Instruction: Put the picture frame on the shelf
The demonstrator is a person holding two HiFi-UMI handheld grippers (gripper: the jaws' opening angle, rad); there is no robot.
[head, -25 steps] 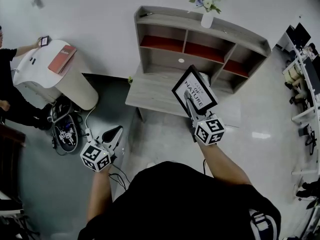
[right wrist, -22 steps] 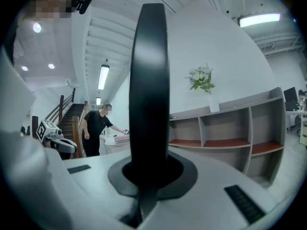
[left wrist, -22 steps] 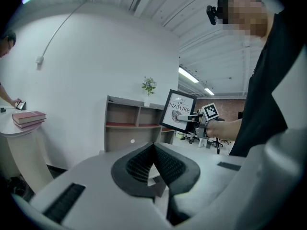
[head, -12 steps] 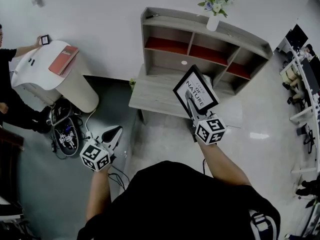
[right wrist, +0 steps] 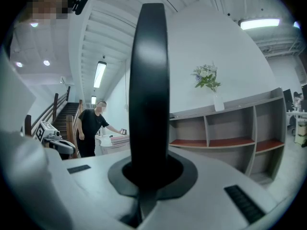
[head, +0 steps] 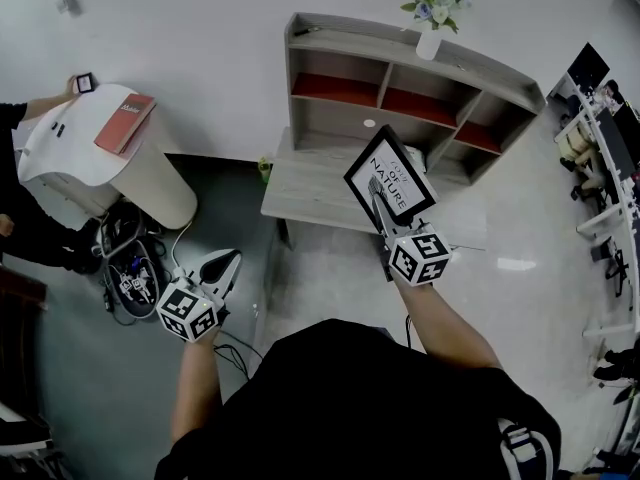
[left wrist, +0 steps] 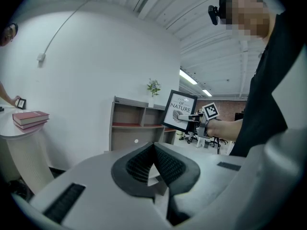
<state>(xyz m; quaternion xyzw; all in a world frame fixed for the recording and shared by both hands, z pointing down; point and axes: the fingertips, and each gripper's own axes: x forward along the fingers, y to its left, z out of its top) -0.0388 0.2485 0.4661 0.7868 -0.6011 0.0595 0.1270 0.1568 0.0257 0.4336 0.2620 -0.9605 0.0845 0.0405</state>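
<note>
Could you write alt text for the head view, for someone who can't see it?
Seen from above, a person's right tongs grip a black picture frame in front of a grey shelf; the left tongs hang shut and empty.

Left of the shelf (head: 350,38), the head view's edge cuts off a person (head: 25,236) — only an arm and dark clothing show, and the small dark thing (head: 83,83) held there is too small to tell. So is a white dot (head: 369,124) low on the shelf. Right of the shelf, desks (head: 608,138) run out of view. In the right gripper view the picture frame (right wrist: 148,80) stands edge-on — its face hidden, the shelf's left end behind it.
</note>
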